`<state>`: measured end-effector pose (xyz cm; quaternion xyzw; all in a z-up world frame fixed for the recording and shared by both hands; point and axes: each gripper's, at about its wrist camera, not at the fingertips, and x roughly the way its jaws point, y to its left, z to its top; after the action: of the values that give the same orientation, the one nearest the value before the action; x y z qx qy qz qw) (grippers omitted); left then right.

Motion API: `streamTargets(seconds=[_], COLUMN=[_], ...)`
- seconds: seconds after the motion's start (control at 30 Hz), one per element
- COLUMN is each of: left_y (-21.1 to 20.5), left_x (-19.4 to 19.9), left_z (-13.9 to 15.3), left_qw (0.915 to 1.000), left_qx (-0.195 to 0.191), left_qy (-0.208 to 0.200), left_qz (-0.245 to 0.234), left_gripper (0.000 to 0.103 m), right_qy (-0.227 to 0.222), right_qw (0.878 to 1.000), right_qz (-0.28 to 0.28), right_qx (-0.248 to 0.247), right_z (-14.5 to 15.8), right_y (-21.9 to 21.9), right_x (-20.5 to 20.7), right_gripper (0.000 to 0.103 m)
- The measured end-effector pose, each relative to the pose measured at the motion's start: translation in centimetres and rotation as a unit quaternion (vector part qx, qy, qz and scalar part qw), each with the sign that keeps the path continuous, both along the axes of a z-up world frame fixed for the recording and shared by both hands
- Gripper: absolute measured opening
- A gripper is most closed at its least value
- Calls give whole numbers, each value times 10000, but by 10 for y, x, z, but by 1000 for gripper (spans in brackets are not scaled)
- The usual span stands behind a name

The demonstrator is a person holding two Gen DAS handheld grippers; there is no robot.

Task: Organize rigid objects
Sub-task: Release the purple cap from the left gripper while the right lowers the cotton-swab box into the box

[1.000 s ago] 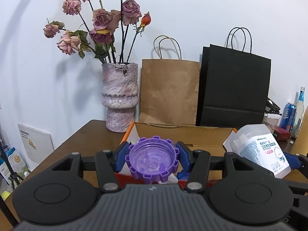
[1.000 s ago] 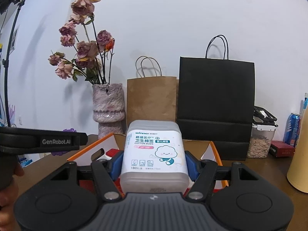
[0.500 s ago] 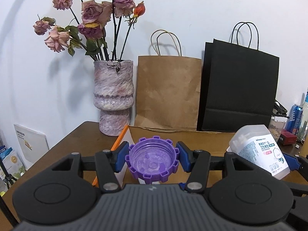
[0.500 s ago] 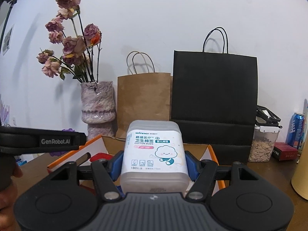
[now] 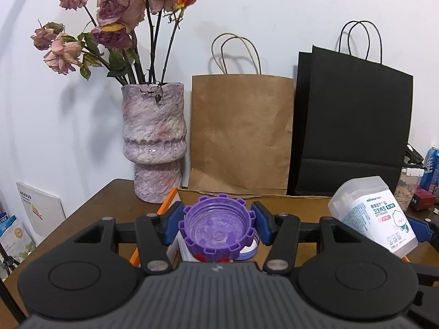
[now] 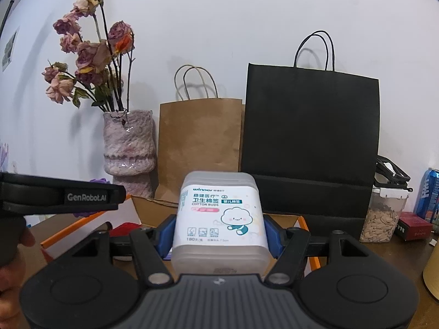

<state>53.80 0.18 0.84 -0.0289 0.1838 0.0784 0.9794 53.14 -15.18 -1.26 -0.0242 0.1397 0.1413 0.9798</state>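
- Backdrop of vase (image 5: 155, 142) and bags looms larger than a second ago: both grippers have advanced.
- Left gripper (image 5: 218, 223) clamps purple jar (image 5: 218, 231) above cardboard box (image 5: 288, 205).
- Right gripper (image 6: 219, 231) clamps cotton-bud box (image 6: 221, 219); release probably follows.

left wrist: close, faces wall | right wrist: same | shared: vase (image 5: 154, 142), bags
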Motion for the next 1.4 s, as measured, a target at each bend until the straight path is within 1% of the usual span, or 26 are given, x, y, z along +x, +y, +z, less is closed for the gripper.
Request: streamTargets(seconds=[0.3,0.6,0.77,0.8,0.83,0.87,0.9,0.97,1.0,1.4], left_y=[2,4,3,3,3,3,3,2,2,1], left_x=[25,45,47,47,47,47,47,45,45,42], left_z=[-4,-11,-12,-12,-13,-13,-13,-13,-12,-11], left_qw=[9999,9996,9993,9992,9990,9989,9990,9990,9991,9991], left_qx=[24,75,115,126,125,115,122,173,172,162], left_qy=[114,260,348,377,412,438,437,406,392,389], left_qz=[-21,-50,-75,-72,-84,-82,-56,-13,2,23], left_gripper=[56,56,56,57,66,80,85,101,103,103], right_qy=[66,262,430,475,534,603,624,591,536,540], right_qw=[9999,9993,9986,9983,9980,9977,9975,9972,9974,9973], right_qz=[21,-24,-27,-46,-64,-92,-137,-292,-338,-349], right_qx=[-150,-254,-322,-323,-320,-311,-308,-344,-348,-355], right_z=[-4,-10,-14,-15,-16,-16,-17,-17,-16,-13], right_y=[6,6,8,7,7,6,5,4,3,2], right_x=[20,39,44,44,45,46,46,45,44,41], right_gripper=[64,64,64,64,64,68,85,103,103,103])
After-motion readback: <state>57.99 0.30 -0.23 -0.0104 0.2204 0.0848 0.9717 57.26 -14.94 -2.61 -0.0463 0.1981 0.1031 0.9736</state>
